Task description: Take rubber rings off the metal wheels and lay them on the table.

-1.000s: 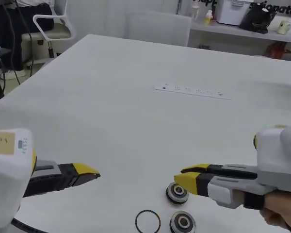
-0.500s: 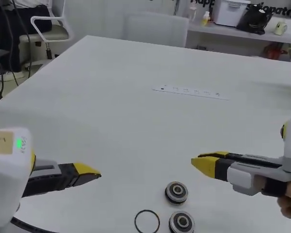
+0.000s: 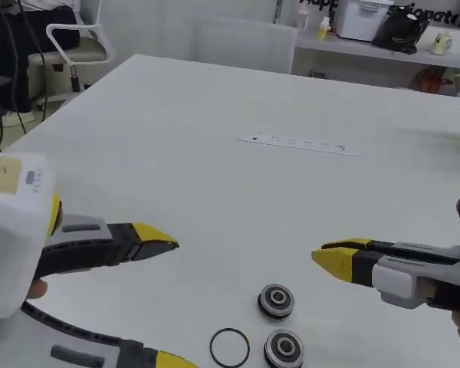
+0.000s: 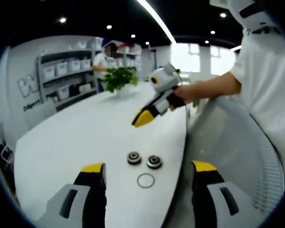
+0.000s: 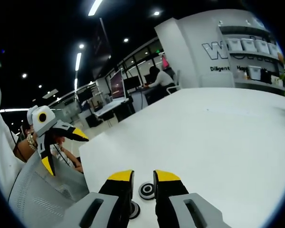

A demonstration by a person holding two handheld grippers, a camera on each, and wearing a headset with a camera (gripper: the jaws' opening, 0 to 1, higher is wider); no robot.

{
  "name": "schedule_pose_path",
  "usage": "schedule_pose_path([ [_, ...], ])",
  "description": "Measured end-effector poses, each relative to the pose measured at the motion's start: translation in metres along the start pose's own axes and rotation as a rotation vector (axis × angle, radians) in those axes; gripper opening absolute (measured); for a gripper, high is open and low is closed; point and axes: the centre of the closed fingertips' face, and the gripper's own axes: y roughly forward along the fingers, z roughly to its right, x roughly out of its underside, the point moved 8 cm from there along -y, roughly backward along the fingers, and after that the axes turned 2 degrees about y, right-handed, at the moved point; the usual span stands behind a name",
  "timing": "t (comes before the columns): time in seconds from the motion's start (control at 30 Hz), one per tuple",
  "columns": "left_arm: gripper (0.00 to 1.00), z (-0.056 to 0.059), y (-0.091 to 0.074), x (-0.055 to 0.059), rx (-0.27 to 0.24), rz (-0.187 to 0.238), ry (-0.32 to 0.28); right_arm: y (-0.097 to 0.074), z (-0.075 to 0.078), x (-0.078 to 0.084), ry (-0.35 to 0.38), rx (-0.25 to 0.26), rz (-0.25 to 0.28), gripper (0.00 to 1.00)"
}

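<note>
Fingers (image 4: 92, 190) of the left gripper (image 4: 148, 167) are spread wide, with nothing between them. In the head view the left gripper (image 3: 176, 303) enters from the left. One finger is raised over the table (image 3: 176, 138), the other sits low at the bottom edge.

Right gripper (image 5: 143, 176): fingers (image 5: 168, 183) sit close together with a narrow gap showing, nothing held. In the head view the right gripper (image 3: 326, 257) enters from the right, tips pointing left, above the table surface.

Two metal wheels lie flat on the white table near its front edge, just beside each other with a small gap.
- Far wheel (image 3: 276, 300): below and left of the right gripper's tips, not touched.
- Near wheel (image 3: 284, 347): closest to the bottom edge of the head view.
- Each wheel shows a dark band round its rim. Cannot tell whether that is a ring seated on it.

Rubber ring (image 3: 229, 347): one thin black loop, loose, flat on the table. It is just left of the near wheel and clear of it.

Left gripper view: both wheels and the loose ring lie between the spread fingers, and the right gripper hangs beyond them. Right gripper view: one of the metal wheels (image 5: 146, 190) shows through the finger gap. The other is partly hidden behind a finger.

White power strip (image 3: 299, 143): on the table, well beyond the wheels.
</note>
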Motion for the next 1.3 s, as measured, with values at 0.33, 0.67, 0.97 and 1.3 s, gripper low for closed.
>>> schedule_pose_path([
  [0.33, 0.72, -0.011, 0.014, -0.031, 0.05, 0.027, 0.085, -0.001, 0.001, 0.018, -0.059, -0.046, -0.105, 0.15],
  [0.67, 0.71, -0.01, 0.043, -0.04, 0.115, 0.017, 0.133, 0.006, 0.002, 0.04, -0.111, -0.095, -0.227, 0.15],
  [0.97, 0.65, -0.009, 0.068, -0.05, 0.18, 0.038, 0.177, 0.009, 0.004, 0.062, -0.152, -0.132, -0.347, 0.15],
  [1.3, 0.59, -0.013, 0.101, -0.042, 0.223, 0.069, 0.176, 0.013, -0.002, 0.073, -0.208, -0.174, -0.425, 0.17],
])
